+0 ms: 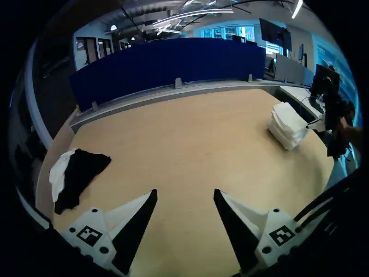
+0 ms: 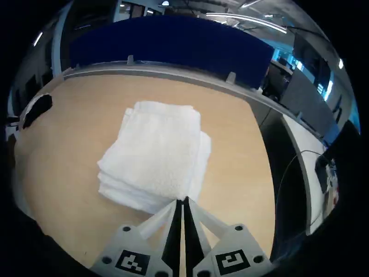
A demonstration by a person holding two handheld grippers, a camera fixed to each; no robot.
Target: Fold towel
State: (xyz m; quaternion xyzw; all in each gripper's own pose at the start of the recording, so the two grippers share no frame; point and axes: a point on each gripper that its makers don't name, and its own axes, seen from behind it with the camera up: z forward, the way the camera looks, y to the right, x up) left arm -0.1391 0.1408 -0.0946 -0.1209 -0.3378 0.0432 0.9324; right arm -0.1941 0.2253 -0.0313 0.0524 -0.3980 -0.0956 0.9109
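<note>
Left tongs [image 1: 185,190] are held wide apart above the tabletop [image 1: 193,138]. Right tongs [image 2: 183,199] are closed together, tips set at the stacked white towels' [image 2: 157,152] near edge.

towel stack [image 1: 288,124] on table [image 1: 198,138], cloth heap [image 1: 76,177] near its opposite edge

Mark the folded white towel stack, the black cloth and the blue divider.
folded white towel stack [image 2: 157,147], right gripper view, top towel's middle.
black cloth [image 1: 80,171], left gripper view, its middle.
blue divider [image 1: 175,62], left gripper view, panel face.
</note>
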